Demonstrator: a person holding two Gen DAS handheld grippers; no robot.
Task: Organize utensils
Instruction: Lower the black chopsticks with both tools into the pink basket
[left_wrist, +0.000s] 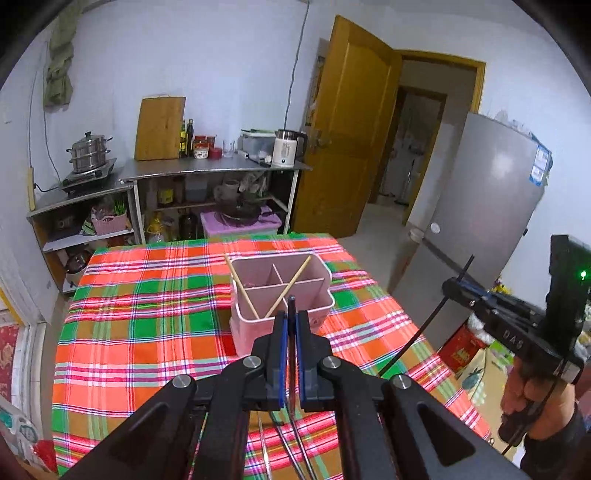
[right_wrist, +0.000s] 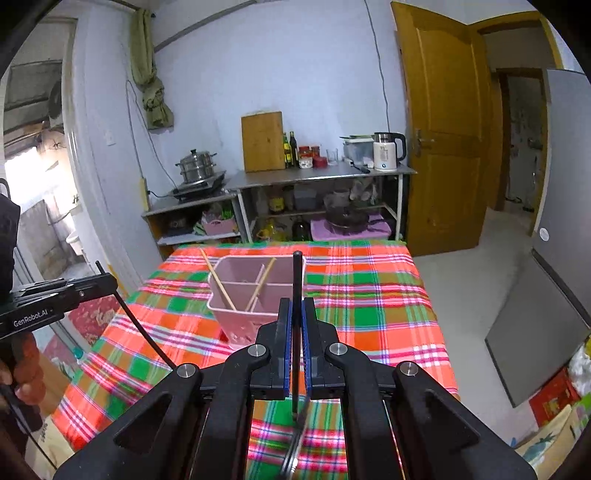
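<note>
Currently both grippers hover over the plaid tablecloth, near side of the pink holder, each clamped almost fully closed on one thin dark utensil. Left gripper pinches a dark handle whose tip just pokes past the fingers toward the holder's near rim; right gripper grips a black stick standing upright, top end level with the holder's far rim, lower end hanging under the fingers. Two wooden chopsticks already lean crossed inside the holder's near compartment. Risks: grip is a narrow pinch on a slim shaft, so either utensil could pivot or slip if tilted fast. Holder looks light; a tip catching the rim or a divider could tip it or shove it away across the cloth. Crossed chopsticks partly block the near compartment, so an incoming utensil could knock them out. Both grippers heading in together could collide above the holder.
</note>
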